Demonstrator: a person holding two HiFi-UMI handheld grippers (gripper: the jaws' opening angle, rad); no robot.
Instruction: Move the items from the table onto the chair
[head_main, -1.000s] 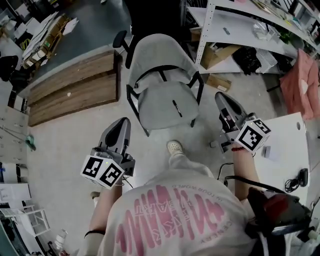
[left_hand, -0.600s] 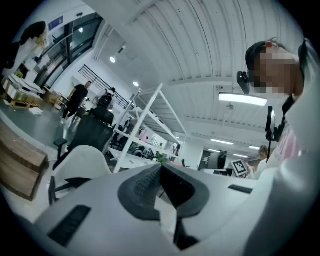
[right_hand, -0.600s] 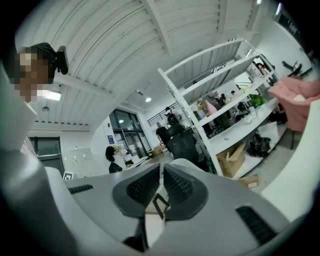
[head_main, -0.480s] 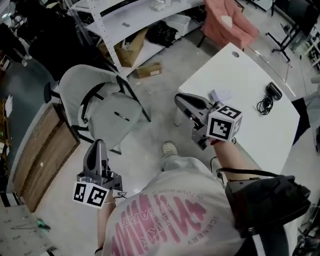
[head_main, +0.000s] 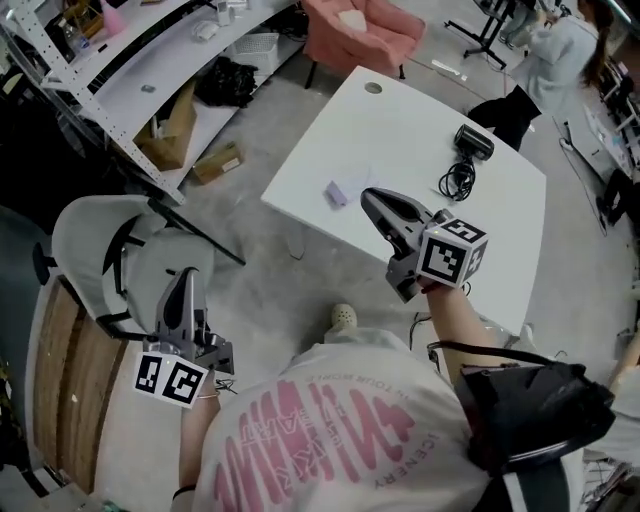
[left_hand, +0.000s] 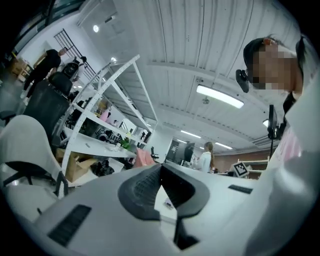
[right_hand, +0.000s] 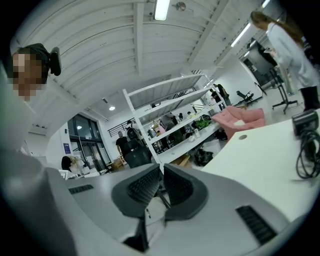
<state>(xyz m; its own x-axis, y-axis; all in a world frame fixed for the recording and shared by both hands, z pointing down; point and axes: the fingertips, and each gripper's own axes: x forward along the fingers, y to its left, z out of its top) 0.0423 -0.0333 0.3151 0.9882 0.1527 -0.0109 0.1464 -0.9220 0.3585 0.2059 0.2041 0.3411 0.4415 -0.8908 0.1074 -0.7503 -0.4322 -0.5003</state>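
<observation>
A white table (head_main: 420, 130) carries a small lilac item (head_main: 335, 193) near its left edge and a black webcam (head_main: 473, 142) with a coiled cable (head_main: 455, 182). My right gripper (head_main: 370, 197) hangs over the table just right of the lilac item, shut and empty. The right gripper view shows its jaws (right_hand: 161, 169) closed, with the table (right_hand: 260, 150) and the webcam (right_hand: 305, 120) off to the right. The grey chair (head_main: 100, 240) stands at the left. My left gripper (head_main: 183, 275) is over its seat, jaws (left_hand: 160, 167) shut on nothing.
A white shelving rack (head_main: 150, 90) with cardboard boxes (head_main: 175, 125) under it stands behind the chair. A pink armchair (head_main: 360, 30) sits beyond the table, and a person in white (head_main: 560, 50) is at the far right. Wooden boards (head_main: 60, 390) lie left.
The view has swung from the chair toward the table. My right gripper now hangs over the table's left part, and my left gripper stays by the chair. Both remain shut.
</observation>
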